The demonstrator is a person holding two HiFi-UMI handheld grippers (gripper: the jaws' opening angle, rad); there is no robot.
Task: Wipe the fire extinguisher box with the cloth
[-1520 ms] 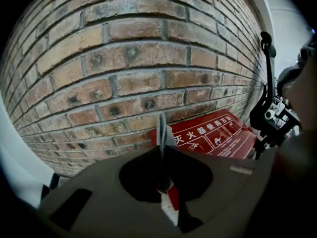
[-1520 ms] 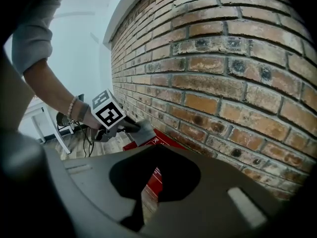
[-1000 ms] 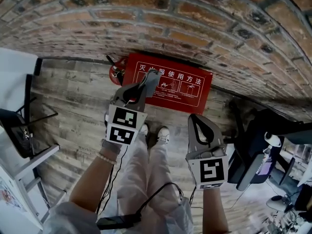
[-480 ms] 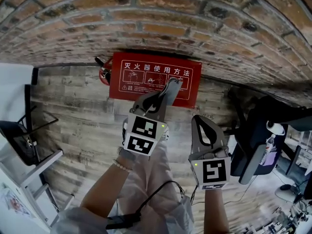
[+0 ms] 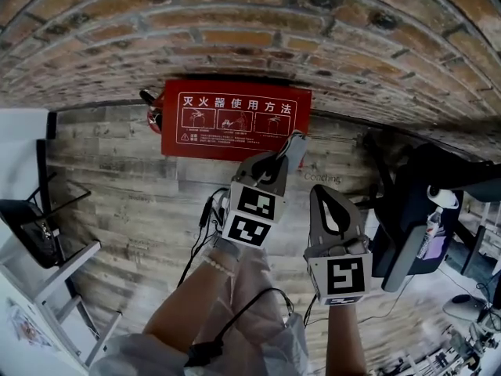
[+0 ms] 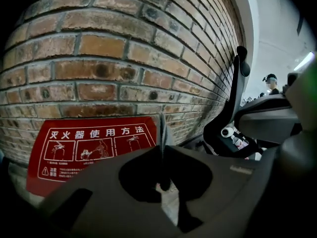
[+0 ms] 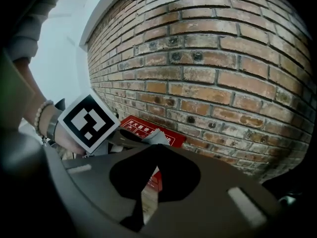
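The red fire extinguisher box (image 5: 235, 120) with white print stands on the wooden floor against the brick wall (image 5: 258, 30). It also shows in the left gripper view as the box (image 6: 94, 145). My left gripper (image 5: 294, 147) is shut on a thin grey cloth (image 5: 298, 139), just off the box's lower right corner. The pinched cloth (image 6: 161, 128) sticks up between its jaws. My right gripper (image 5: 322, 192) hangs lower and to the right, shut with nothing in it. From there I see the cloth (image 7: 156, 136) in front of the box (image 7: 141, 127).
A red and black extinguisher head (image 5: 150, 110) pokes out at the box's left end. A dark office chair (image 5: 415, 210) stands at the right, a white shelf unit (image 5: 31, 210) at the left. A black cable (image 5: 205, 214) lies on the floor by the person's legs.
My left gripper, with the cloth, has swept from over the box's front to the right, past its right end. The right gripper has barely moved.
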